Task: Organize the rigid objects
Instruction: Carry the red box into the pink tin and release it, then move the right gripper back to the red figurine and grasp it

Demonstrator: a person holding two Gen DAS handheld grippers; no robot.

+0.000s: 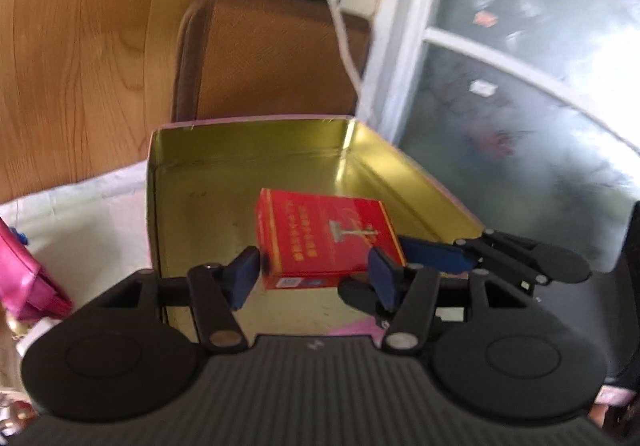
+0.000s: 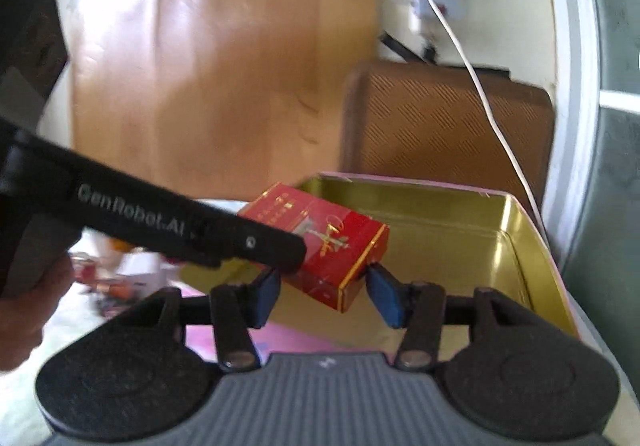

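A red cigarette-sized box (image 1: 324,238) hangs tilted over an open tin (image 1: 240,149) with a gold inside. In the right wrist view my right gripper (image 2: 324,294) is shut on the box (image 2: 320,242), one blue pad on each side. My left gripper (image 1: 316,278) stands open around the same box; a thin gap shows at its left pad. A finger (image 1: 436,258) of the right gripper reaches the box from the right. The left gripper's black finger (image 2: 256,244) crosses in front of the box. The tin (image 2: 440,205) looks empty where its floor shows.
The tin sits on a white cloth (image 1: 80,205). Behind it stand a brown padded panel (image 1: 272,53) and a wooden board (image 1: 80,45). A white cable (image 1: 340,17) hangs down past the tin's far corner. A glass door (image 1: 520,85) is on the right, a pink bag (image 1: 24,278) on the left.
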